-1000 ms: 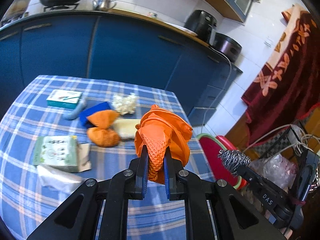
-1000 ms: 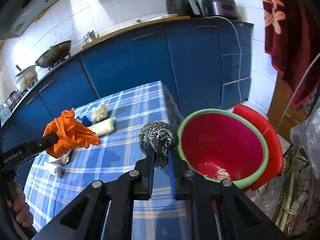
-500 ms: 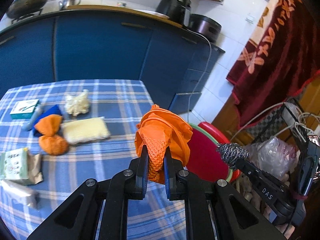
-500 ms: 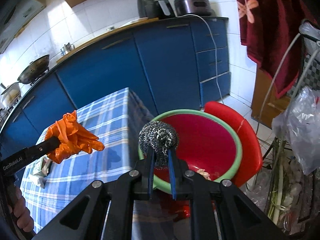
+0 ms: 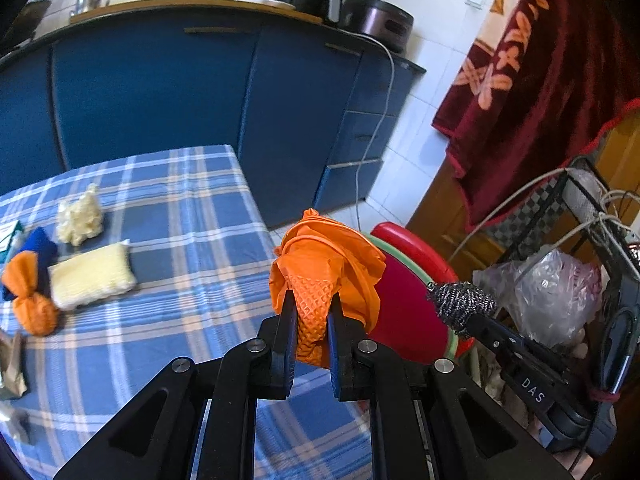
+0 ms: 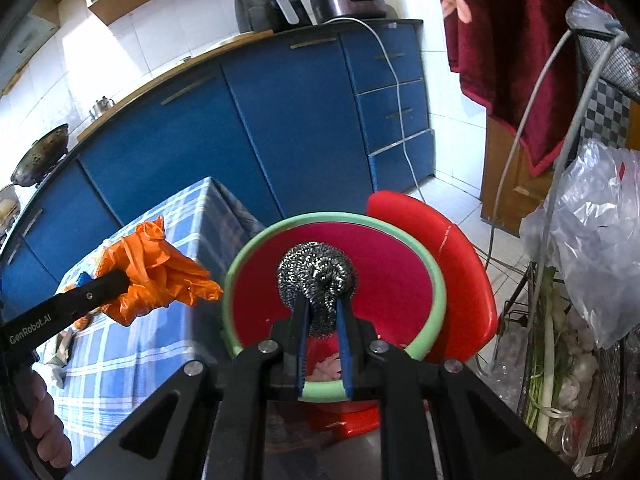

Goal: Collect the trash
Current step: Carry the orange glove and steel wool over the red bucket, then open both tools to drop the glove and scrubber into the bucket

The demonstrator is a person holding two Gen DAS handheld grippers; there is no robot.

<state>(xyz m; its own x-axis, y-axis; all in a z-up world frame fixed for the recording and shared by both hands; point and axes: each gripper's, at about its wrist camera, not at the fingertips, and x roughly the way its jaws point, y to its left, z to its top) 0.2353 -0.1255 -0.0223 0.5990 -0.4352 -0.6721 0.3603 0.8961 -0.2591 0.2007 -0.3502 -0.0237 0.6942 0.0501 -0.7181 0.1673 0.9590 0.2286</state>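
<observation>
Two clamped grippers: "GenRobot.AI" left gripper (image 6: 124, 280) on orange glove (image 6: 154, 266), "DAS" right gripper (image 5: 466, 322) on steel scourer (image 5: 462, 304).

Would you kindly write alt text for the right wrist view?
The right gripper holds a steel wool ball over a red basin with a green rim. At left, the left gripper holds an orange glove beside the checked tablecloth.

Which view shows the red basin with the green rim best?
The right wrist view: the red basin shows its whole green rim and inside, behind the steel wool. In the left wrist view only a sliver appears, mostly hidden by the orange glove.
</observation>
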